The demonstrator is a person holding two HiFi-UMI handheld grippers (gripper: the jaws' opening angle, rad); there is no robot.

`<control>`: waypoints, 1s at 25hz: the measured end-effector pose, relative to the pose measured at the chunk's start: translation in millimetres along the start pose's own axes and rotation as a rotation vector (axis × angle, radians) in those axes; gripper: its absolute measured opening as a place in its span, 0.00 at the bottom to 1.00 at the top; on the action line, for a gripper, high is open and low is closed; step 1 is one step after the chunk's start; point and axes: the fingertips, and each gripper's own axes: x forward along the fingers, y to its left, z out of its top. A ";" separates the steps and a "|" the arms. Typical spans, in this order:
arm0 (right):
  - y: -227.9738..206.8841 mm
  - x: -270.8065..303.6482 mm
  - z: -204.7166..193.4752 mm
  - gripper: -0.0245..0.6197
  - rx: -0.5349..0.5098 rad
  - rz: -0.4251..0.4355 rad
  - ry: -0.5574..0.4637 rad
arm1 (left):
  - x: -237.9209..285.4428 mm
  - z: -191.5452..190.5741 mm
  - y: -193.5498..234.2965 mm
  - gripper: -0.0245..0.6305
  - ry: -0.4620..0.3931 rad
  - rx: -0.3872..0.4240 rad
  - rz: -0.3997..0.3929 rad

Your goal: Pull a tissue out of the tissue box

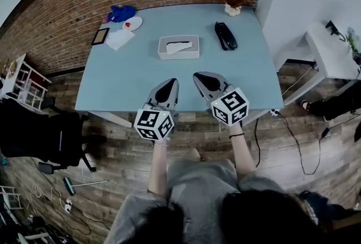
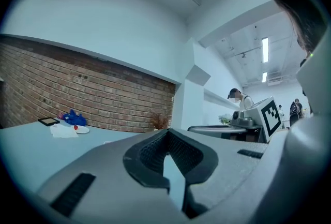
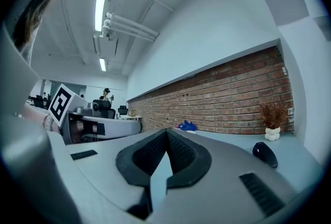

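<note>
A white tissue box (image 1: pixel 179 47) sits in the middle of the pale blue table (image 1: pixel 124 82), with a tissue (image 1: pixel 179 44) showing in its open top. Both grippers hover side by side over the table's near edge, pointing level toward the box and well short of it. The left gripper (image 1: pixel 171 83) (image 2: pixel 166 132) is shut with nothing between its jaws. The right gripper (image 1: pixel 198 76) (image 3: pixel 166 132) is shut and holds nothing as well. The box does not show in either gripper view.
A black handheld object (image 1: pixel 225 35) (image 3: pixel 265 154) lies right of the box, with a potted dried plant (image 1: pixel 233 0) behind it. At the far left are a blue cloth (image 1: pixel 121 13), a small plate (image 1: pixel 132 23), a white napkin (image 1: pixel 119 39) and a dark tablet (image 1: pixel 101 36). A black chair (image 1: pixel 39 133) stands at the left.
</note>
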 end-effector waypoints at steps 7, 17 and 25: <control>-11.5 21.8 0.4 0.04 0.010 -0.006 -0.004 | 10.5 -2.7 19.1 0.04 0.022 0.003 0.005; -48.8 72.9 6.9 0.04 -0.019 -0.040 0.000 | 51.2 4.7 65.4 0.04 0.026 0.012 -0.011; -73.2 104.8 -3.0 0.04 -0.001 -0.061 0.034 | 79.4 -1.2 99.6 0.04 0.050 -0.016 -0.032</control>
